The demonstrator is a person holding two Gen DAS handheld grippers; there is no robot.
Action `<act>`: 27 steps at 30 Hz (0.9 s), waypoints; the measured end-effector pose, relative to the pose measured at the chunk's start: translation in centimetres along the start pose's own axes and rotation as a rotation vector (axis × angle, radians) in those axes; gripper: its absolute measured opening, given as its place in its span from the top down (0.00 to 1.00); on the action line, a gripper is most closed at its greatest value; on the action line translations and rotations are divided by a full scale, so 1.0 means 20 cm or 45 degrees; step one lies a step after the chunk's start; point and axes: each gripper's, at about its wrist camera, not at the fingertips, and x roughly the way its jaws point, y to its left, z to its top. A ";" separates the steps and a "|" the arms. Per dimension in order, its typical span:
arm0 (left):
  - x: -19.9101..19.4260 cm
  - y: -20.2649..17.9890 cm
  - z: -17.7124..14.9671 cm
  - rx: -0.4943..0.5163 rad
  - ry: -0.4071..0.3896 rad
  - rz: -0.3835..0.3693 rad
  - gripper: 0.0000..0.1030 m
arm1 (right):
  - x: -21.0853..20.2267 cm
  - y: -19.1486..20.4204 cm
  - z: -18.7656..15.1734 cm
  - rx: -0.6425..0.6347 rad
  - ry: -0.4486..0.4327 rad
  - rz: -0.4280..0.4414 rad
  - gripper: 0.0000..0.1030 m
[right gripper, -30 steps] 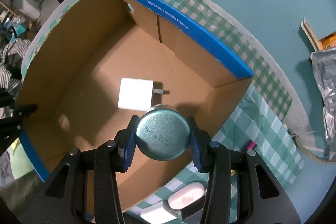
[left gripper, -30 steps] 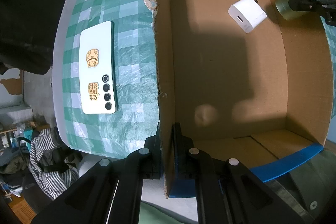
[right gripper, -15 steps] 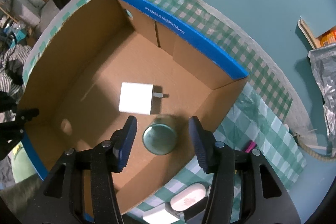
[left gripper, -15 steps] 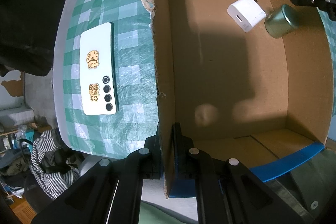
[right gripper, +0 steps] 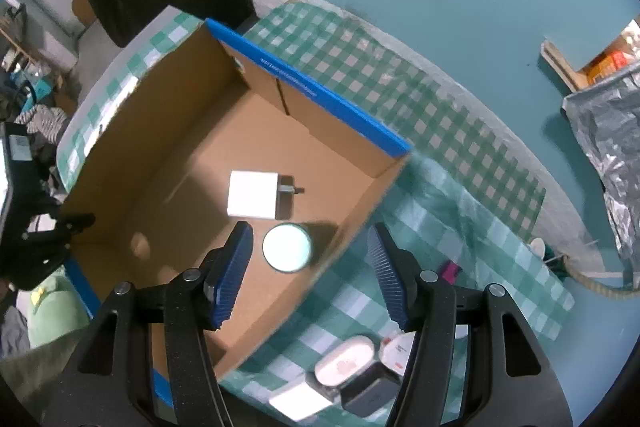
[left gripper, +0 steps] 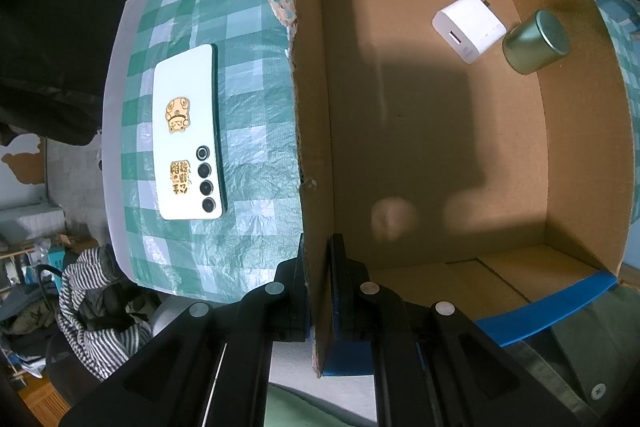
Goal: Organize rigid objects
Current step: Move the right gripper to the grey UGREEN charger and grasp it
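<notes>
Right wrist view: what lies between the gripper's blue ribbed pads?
The round green metal tin, standing free on the cardboard box floor beside the white charger cube; right gripper open.

Both views are fisheye — straight edges bow outward and the corners fall off to black. Light is dim and cool, from overhead. In the left wrist view a broad, soft shadow covers the floor of the cardboard box point(left gripper: 440, 131), with one pale round spot of light inside it. The checked tablecloth point(left gripper: 248, 155) shows crinkled sheen. The right wrist view is motion-blurred — box edges smear, and the round tin point(right gripper: 286, 247) lid glares pale.
</notes>
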 end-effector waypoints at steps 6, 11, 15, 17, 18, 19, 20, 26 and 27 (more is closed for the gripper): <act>-0.01 0.00 0.00 0.009 -0.008 0.005 0.93 | -0.11 -0.12 -0.09 0.060 -0.030 -0.036 0.37; -0.01 0.00 0.01 0.020 -0.006 0.007 0.93 | -0.16 -0.23 -0.17 0.113 -0.021 -0.071 0.37; -0.01 0.00 0.00 0.021 -0.006 0.010 0.93 | -0.18 -0.30 -0.25 0.155 0.001 -0.094 0.37; -0.02 0.00 0.00 0.021 -0.006 0.010 0.93 | -0.17 -0.34 -0.30 0.182 0.025 -0.112 0.37; -0.02 0.00 0.00 0.020 -0.006 0.011 0.93 | -0.17 -0.35 -0.32 0.193 0.034 -0.115 0.37; -0.02 0.00 0.00 0.020 -0.006 0.011 0.93 | -0.16 -0.36 -0.34 0.207 0.044 -0.112 0.37; -0.02 0.00 0.00 0.019 -0.006 0.010 0.93 | -0.16 -0.38 -0.38 0.226 0.054 -0.106 0.37; -0.02 0.00 0.00 0.016 -0.006 0.009 0.93 | -0.07 -0.43 -0.54 0.323 0.133 -0.091 0.37; -0.02 0.00 0.00 0.016 -0.006 0.010 0.93 | -0.06 -0.44 -0.57 0.340 0.147 -0.092 0.37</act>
